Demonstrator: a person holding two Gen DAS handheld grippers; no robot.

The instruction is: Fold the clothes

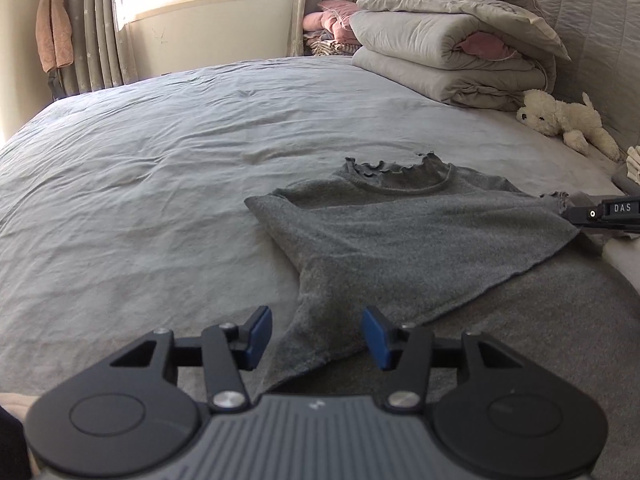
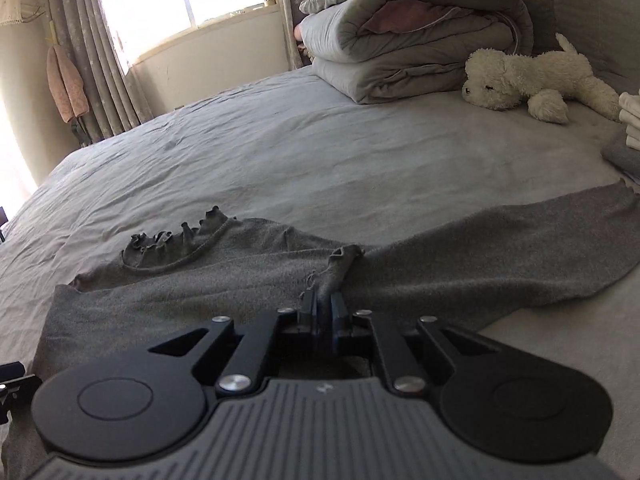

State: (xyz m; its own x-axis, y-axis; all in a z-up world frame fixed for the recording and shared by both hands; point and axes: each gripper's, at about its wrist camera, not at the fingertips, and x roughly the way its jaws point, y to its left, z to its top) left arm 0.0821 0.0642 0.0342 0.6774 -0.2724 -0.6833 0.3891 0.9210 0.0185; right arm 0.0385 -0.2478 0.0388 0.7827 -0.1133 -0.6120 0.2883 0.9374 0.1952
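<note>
**On the bed: grey top part-folded, one sleeve done, other in hand**

Across the bed (image 1: 160, 152), a grey knit top (image 1: 400, 248) w/ ruffled collar (image 1: 392, 170) lies flat near the front edge, collar pointing to the window side. In the left wrist view one sleeve (image 1: 360, 280) is already laid diagonally over the body, cuff end lying betw. the blue pads of the left hand-held gripper (image 1: 317, 338). Those jaws stand a little apart and don't press the cloth, so that sleeve looks let go. Right hand-held gripper (image 2: 324, 306) is pinched tight on a ruffled cuff (image 2: 340, 264) over the chest; the other sleeve (image 2: 520, 240) stretches out flat to the right.

Judgement: approx. early-to-mid stage. One sleeve in, one cuff gripped but not placed, second sleeve needs folding across, then the body doubled up, prob. hem to collar. Stack of folded items (image 2: 632, 120) at far right, by the plush dog (image 2: 520, 76) and the piled quilts (image 1: 452, 48), is likely where it goes.
</note>
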